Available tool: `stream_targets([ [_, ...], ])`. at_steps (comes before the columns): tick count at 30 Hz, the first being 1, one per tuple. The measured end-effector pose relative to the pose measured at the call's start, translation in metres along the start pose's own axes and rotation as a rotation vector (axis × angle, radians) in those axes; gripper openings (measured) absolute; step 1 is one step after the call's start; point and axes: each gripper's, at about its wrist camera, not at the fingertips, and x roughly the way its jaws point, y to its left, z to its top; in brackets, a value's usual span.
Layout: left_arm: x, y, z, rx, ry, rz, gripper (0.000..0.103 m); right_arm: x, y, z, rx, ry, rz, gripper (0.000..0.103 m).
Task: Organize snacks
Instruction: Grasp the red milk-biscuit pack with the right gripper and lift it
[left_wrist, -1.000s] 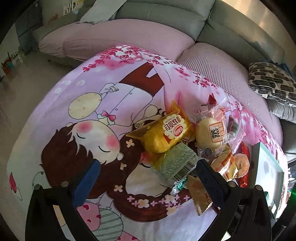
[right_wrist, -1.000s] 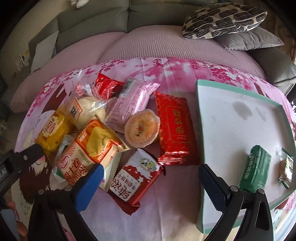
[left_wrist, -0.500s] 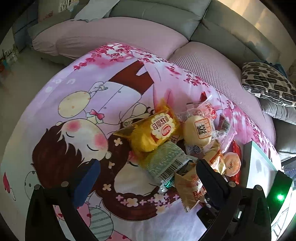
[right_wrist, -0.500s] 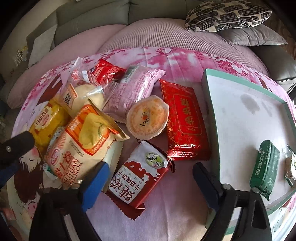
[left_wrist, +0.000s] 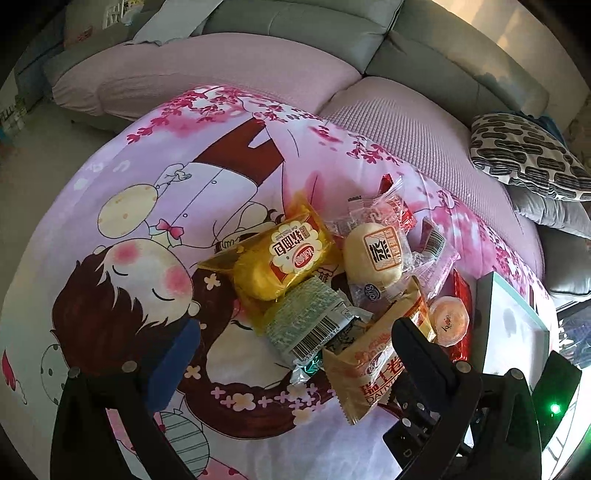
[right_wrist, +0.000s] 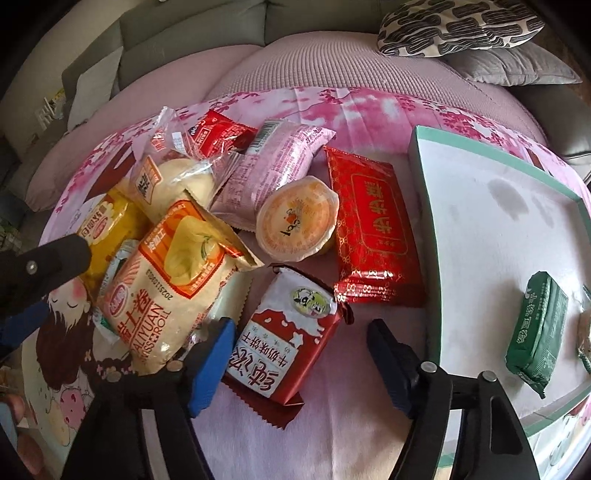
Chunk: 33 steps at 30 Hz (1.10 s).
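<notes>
A pile of snacks lies on a pink cartoon cloth. My right gripper (right_wrist: 301, 341) is open, its fingers on either side of a red-and-white biscuit pack (right_wrist: 286, 341). Beside it lie a Swiss roll bag (right_wrist: 166, 284), an orange jelly cup (right_wrist: 297, 218), a red foil pack (right_wrist: 373, 225) and a pink pack (right_wrist: 273, 166). The teal-rimmed white tray (right_wrist: 424, 206) holds a green pack (right_wrist: 537, 328). My left gripper (left_wrist: 295, 354) is open over a pale green barcode pack (left_wrist: 310, 325), near a yellow bread bag (left_wrist: 284, 258) and a clear-wrapped bun (left_wrist: 373, 254).
A grey sofa with pink cushions (left_wrist: 207, 70) runs behind the cloth. A patterned pillow (right_wrist: 458, 22) lies at the back right. The left gripper's finger (right_wrist: 44, 266) shows at the left of the right wrist view. The tray's rim (left_wrist: 509, 295) is at the right of the left wrist view.
My right gripper has moved down and forward until its fingers flank the red-and-white biscuit pack. My left gripper has shifted right, closer over the pale green pack.
</notes>
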Motion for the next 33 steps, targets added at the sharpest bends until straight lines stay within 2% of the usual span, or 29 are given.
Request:
stream_targets([
  [9,-0.001,-0.008,-0.002,0.033,-0.002,-0.014,0.103,-0.010,-0.007,-0.011,-0.016,-0.001,-0.002,0.071],
  [14,0.000,-0.025,-0.005,0.105,0.014,-0.049,0.103,-0.014,-0.014,-0.015,-0.034,0.003,-0.018,0.059],
  [19,0.002,-0.043,-0.011,0.178,0.026,-0.082,0.103,-0.016,-0.018,-0.017,-0.038,0.009,0.001,0.053],
  [33,0.024,-0.068,-0.024,0.270,0.072,-0.056,0.102,-0.016,-0.021,-0.019,-0.059,0.018,0.033,0.045],
])
